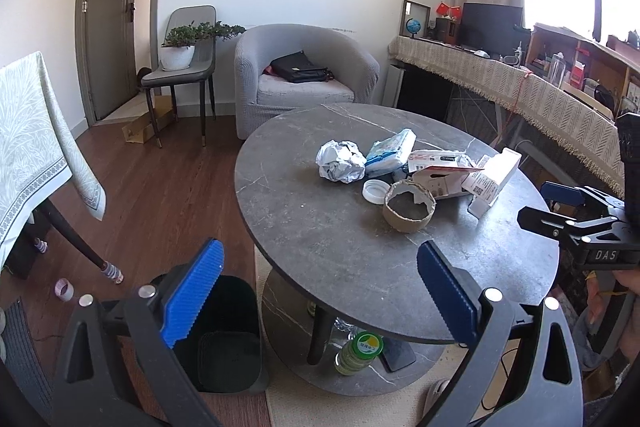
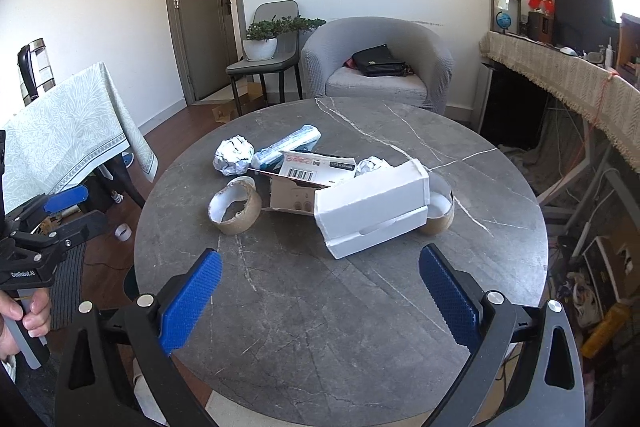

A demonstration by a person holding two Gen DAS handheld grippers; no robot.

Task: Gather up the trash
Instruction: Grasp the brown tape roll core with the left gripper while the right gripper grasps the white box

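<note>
both jaws wide, empty — second tape core half hidden behind white box.

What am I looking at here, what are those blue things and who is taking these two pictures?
No robot: a person holds a hand-held gripper in each hand, each with a camera looking along its two blue fingers.

The left gripper and the right gripper are both open and hold nothing.

On the round grey table lies trash: a white box, a crumpled paper ball, a cardboard tape ring, a blue-and-white packet and a flattened carton with a barcode.

The left view also shows a black bin on the floor beside the table.
</note>
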